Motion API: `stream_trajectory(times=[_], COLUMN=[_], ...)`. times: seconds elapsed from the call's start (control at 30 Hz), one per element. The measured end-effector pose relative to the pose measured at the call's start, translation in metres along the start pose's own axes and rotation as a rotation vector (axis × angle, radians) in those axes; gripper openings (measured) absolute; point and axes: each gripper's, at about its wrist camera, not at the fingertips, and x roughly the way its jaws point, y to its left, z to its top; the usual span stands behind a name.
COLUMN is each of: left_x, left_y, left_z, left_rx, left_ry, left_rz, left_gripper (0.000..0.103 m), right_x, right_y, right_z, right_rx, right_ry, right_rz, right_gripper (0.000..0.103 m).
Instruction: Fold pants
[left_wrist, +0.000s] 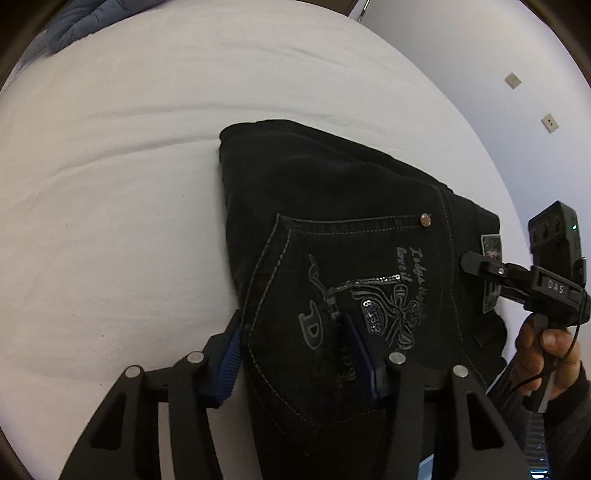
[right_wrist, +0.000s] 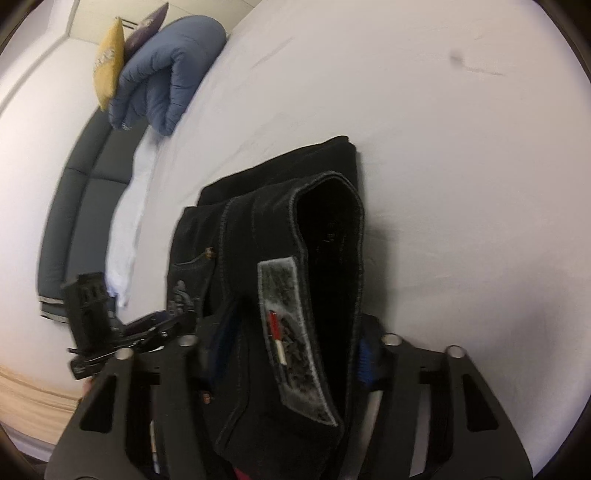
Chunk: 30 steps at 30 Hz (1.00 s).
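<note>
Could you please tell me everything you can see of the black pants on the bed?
The black pants are dark denim with grey stitching, lying folded on the white bedsheet. A back pocket with a metal rivet, script lettering and a sequinned bow design faces up. The left claw straddles the pocket edge, blue pads on either side. The right claw has the waistband, with its grey patch label, between its fingers, and the waistband stands raised and open.
</note>
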Motion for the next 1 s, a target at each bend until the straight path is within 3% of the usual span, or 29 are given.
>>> stream_trajectory(times=[0.07, 0.23, 0.33, 0.77, 1.0], left_x=[-0.002, -0.01, -0.021, -0.071, -0.083], left_y=[-0.004, -0.022, -0.035, -0.06, -0.068], left_z=[-0.001, -0.006, -0.009, -0.015, 0.008], left_rx=[0.007, 0.046, 0.084, 0.141, 0.17], left_ry=[-0.007, -0.044, -0.068, -0.152, -0.176], left_rz=[0.014, 0.055, 0.088, 0.076, 0.07], left_gripper=[0.049, 0.027, 0.023, 0.022, 0.022], right_x=[0.0, -0.005, -0.016, -0.065, -0.089], right_y=[0.004, 0.034, 0.052, 0.082, 0.076], right_z=[-0.001, -0.006, -0.011, -0.018, -0.001], right_rx=[-0.012, -0.12, -0.176, -0.241, -0.246], right_ry=[-0.008, -0.046, -0.082, -0.176, -0.213], right_rz=[-0.02, -0.117, -0.13, -0.117, -0.123], right_gripper=[0.033, 0.021, 0.018, 0.015, 0.015])
